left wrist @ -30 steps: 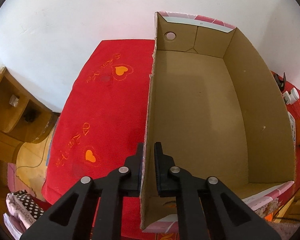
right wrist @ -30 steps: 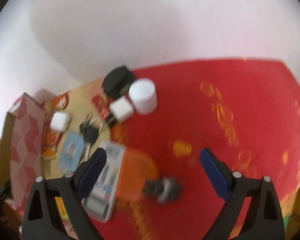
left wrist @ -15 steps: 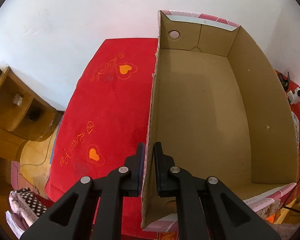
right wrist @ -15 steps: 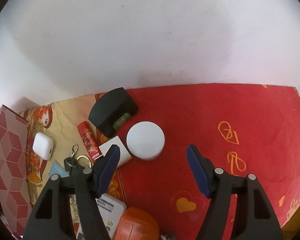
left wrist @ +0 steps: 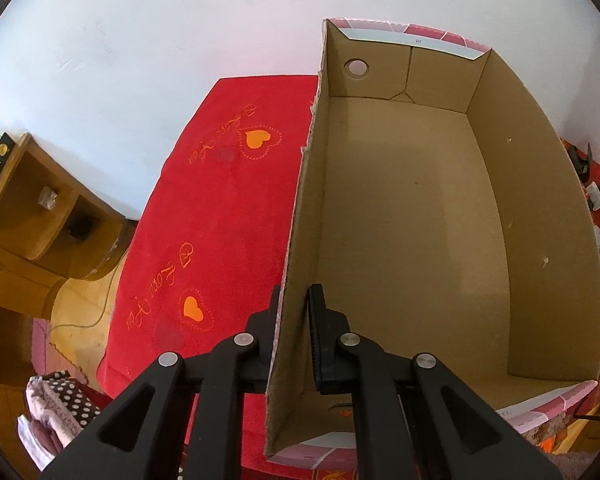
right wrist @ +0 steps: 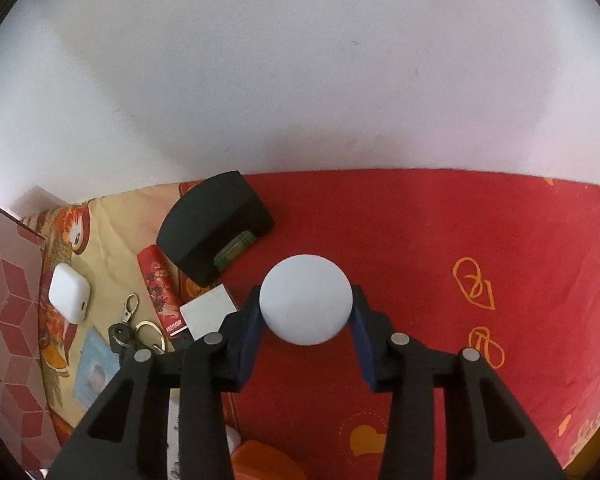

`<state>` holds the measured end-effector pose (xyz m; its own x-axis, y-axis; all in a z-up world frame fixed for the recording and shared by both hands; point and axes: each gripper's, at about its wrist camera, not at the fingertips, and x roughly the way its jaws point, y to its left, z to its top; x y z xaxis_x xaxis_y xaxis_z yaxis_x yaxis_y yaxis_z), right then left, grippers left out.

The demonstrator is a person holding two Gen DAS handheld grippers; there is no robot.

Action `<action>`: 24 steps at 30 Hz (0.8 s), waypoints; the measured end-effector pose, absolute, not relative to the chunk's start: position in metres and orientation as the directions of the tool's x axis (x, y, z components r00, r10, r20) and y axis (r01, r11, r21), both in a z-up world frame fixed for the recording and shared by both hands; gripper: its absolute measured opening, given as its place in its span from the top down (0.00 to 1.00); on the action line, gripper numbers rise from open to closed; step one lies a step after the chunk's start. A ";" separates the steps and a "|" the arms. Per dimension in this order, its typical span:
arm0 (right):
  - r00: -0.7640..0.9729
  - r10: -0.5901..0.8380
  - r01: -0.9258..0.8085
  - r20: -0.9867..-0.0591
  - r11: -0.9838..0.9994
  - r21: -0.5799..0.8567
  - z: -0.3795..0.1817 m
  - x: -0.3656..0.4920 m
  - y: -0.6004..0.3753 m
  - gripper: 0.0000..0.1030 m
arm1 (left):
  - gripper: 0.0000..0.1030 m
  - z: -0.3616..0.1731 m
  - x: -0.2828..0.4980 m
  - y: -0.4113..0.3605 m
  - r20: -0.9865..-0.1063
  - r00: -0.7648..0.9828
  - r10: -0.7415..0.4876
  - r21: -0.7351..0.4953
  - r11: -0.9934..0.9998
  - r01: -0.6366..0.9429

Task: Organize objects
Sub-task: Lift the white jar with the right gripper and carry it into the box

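In the left wrist view my left gripper [left wrist: 296, 300] is shut on the left wall of an empty cardboard box [left wrist: 412, 216] that stands on the red cloth [left wrist: 212, 220]. In the right wrist view my right gripper [right wrist: 305, 312] has its blue pads against both sides of a white round container [right wrist: 305, 304] standing on the red cloth [right wrist: 440, 240]. Left of it lie a black case [right wrist: 212, 236], a white square charger [right wrist: 208, 314], a red tube [right wrist: 160, 292], keys [right wrist: 136, 330], a white earbud case [right wrist: 69, 298] and a card [right wrist: 94, 372].
The box's patterned outer wall [right wrist: 8, 320] shows at the left of the right wrist view. An orange object [right wrist: 264, 460] lies near the bottom edge. A white wall backs the table. Wooden shelves [left wrist: 32, 208] stand left of the table in the left wrist view.
My right gripper moved forward over the clutter and closed its jaws around the white round container. My left gripper kept its hold on the box wall; the box shifted slightly.
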<state>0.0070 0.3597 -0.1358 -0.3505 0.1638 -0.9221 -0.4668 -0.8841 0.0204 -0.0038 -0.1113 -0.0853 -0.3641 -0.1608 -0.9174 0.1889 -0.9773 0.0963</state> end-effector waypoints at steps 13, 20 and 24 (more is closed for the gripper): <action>-0.329 0.173 -0.519 -0.928 -0.854 0.025 -0.132 0.019 0.371 0.61 | 0.89 -0.089 -0.006 -0.114 -0.934 -0.343 -0.096 0.056 -0.991 0.125; -0.297 0.230 -0.561 -0.927 -0.827 -0.025 -0.125 0.024 0.359 0.61 | 0.89 -0.087 -0.001 -0.102 -0.930 -0.359 -0.084 0.075 -0.996 0.041; -0.298 0.284 -0.567 -0.911 -0.821 -0.071 -0.117 0.032 0.339 0.61 | 0.89 -0.088 -0.003 -0.107 -0.929 -0.366 -0.062 0.058 -0.998 0.023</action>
<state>0.0318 0.3392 -0.1167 -0.2975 0.2841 -0.9114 -0.5671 -0.8206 -0.0707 -0.0034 -0.1066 -0.0879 -0.3659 -0.0619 -0.9286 0.0228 -0.9981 0.0576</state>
